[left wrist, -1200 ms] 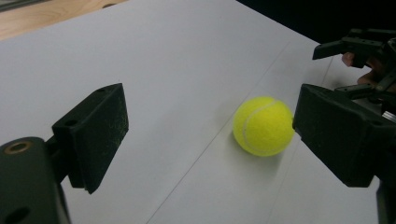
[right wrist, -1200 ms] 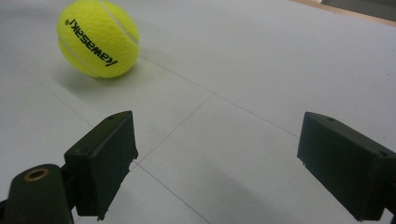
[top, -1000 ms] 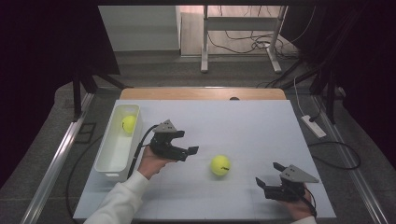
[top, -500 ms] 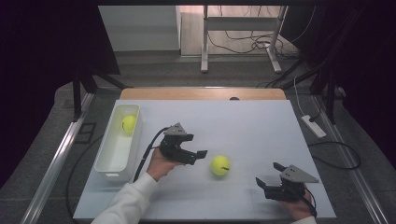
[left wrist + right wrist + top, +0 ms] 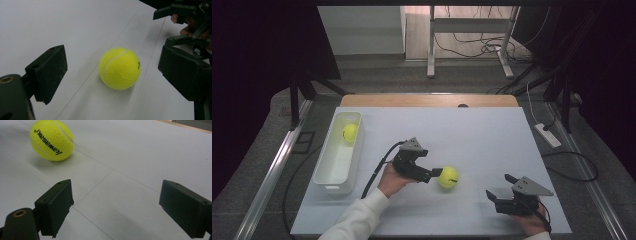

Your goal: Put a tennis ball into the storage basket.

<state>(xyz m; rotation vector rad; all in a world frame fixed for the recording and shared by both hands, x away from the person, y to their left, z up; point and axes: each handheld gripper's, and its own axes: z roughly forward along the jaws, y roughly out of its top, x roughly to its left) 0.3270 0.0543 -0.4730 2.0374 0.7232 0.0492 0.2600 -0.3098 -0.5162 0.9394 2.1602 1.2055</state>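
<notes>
A yellow tennis ball [image 5: 448, 177] lies on the white table near its middle. My left gripper [image 5: 432, 169] is right beside the ball's left side, jaws open. In the left gripper view the ball [image 5: 120, 68] sits just ahead of and between the two black jaws of the left gripper [image 5: 113, 62], with gaps on both sides. My right gripper [image 5: 498, 186] rests open at the front right, apart from the ball. From the right gripper [image 5: 117, 202] the ball [image 5: 52, 140] shows far off at the upper left. A second tennis ball [image 5: 350, 132] lies in the white bin [image 5: 326, 172].
The bin stands along the table's left side. A wooden strip [image 5: 427, 100] edges the far side of the table. The right gripper [image 5: 190, 22] shows beyond the ball in the left gripper view. Bare table surface [image 5: 482, 135] lies behind the ball.
My left gripper has moved right, away from the bin, and closed in on the loose ball. The right gripper and both balls have stayed put.
</notes>
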